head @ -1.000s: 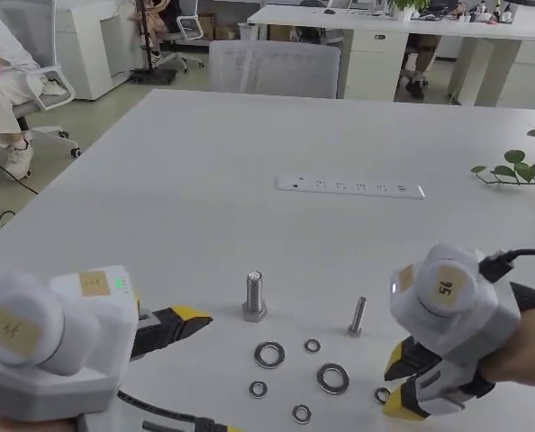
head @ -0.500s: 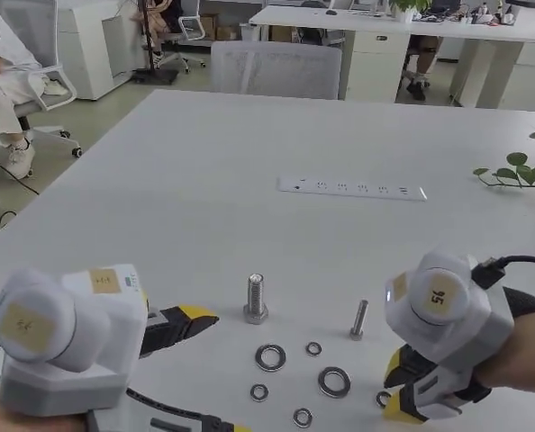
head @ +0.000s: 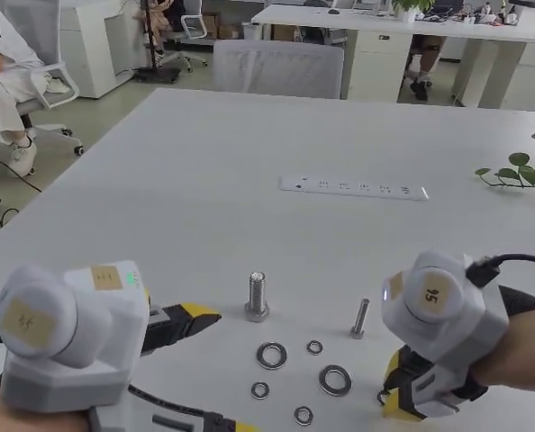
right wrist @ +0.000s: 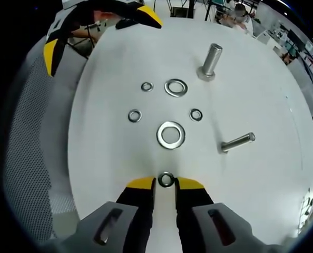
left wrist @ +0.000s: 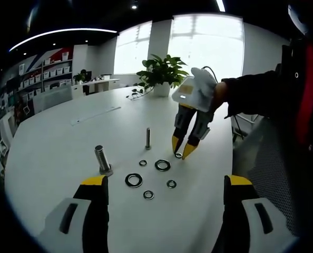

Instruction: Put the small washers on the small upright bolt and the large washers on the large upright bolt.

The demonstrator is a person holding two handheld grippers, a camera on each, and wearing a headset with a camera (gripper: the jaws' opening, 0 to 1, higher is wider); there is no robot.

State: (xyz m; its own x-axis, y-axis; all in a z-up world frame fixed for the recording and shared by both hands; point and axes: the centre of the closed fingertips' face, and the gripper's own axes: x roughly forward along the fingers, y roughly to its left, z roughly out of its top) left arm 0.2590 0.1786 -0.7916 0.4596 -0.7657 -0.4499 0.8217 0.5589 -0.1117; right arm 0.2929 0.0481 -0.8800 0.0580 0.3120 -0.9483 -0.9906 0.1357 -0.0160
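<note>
The large upright bolt and the small upright bolt stand on the white table. In front of them lie two large washers and several small washers. My right gripper points down at the table. It is open by a narrow gap, and its yellow tips straddle a small washer lying flat on the table. The left gripper view shows that same gripper with the washer at its tips. My left gripper is wide open and holds nothing, left of the large bolt.
A white power strip lies across the middle of the table. A plant sprig reaches in at the right edge. A grey chair stands at the far side. A seated person is at far left.
My right gripper has sunk slightly toward the table, its tips staying at the small washer. The left gripper has barely moved. The head camera shifted a little.
</note>
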